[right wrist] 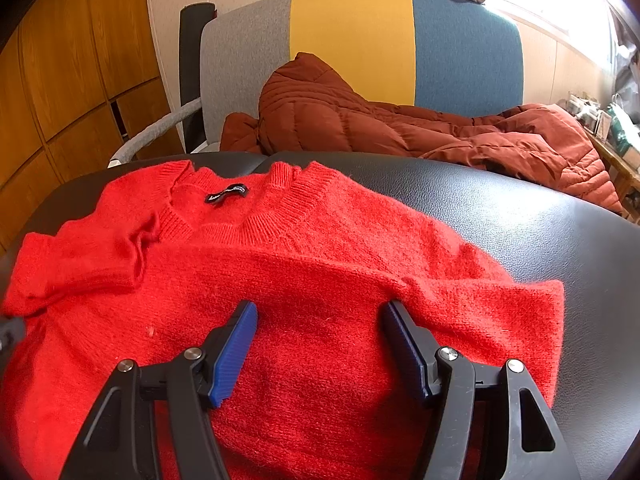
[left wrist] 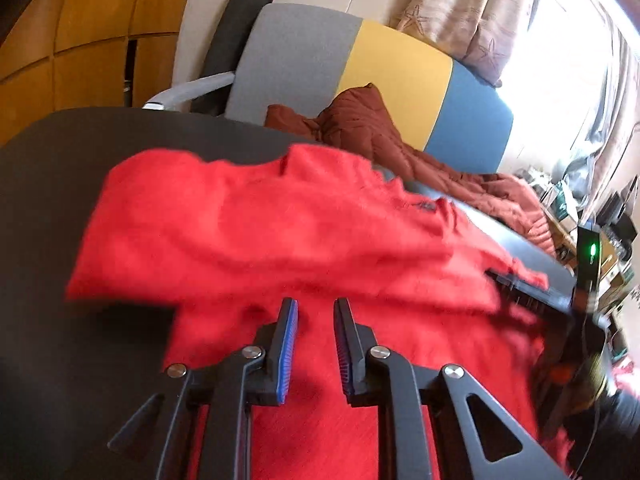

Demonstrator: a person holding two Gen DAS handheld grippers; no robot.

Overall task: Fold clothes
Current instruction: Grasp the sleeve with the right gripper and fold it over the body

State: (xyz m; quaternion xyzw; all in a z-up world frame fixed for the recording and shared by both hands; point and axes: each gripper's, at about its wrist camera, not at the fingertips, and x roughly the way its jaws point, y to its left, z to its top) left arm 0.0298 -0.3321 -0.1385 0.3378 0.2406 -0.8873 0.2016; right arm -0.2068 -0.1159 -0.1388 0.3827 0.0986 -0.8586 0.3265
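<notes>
Red knitted sweater (right wrist: 304,264) lay spread front-up on a black leather-like surface (right wrist: 560,240), neckline toward the far edge. A small black label (right wrist: 226,193) showed inside the collar. Near the collar on the left of the right wrist view, a sleeve (right wrist: 80,264) was folded in over the body of the sweater; the other sleeve (right wrist: 520,312) was folded inward on the right side, its cuff edge lying close to the surface's bare part.

Right gripper (right wrist: 320,312) hung over the sweater's middle, jaws spread wide with nothing between them, blue pads (right wrist: 236,352) facing inward. The right-hand fingertip sat at the fold of the right sleeve; whether it touched the knit could not be told.

Left gripper (left wrist: 316,312) was over the lower part of the sweater (left wrist: 280,232), jaws parted by a narrow gap, no cloth pinched between them. That view was blurred, so finer contact could not be judged.

Behind the surface stood a seat (right wrist: 352,40) with a back in grey, yellow and blue panels. A rust-brown quilted jacket (right wrist: 360,120) lay heaped on it. Wooden panelling (right wrist: 60,80) to the left, a bright window (left wrist: 560,60) to the right.
</notes>
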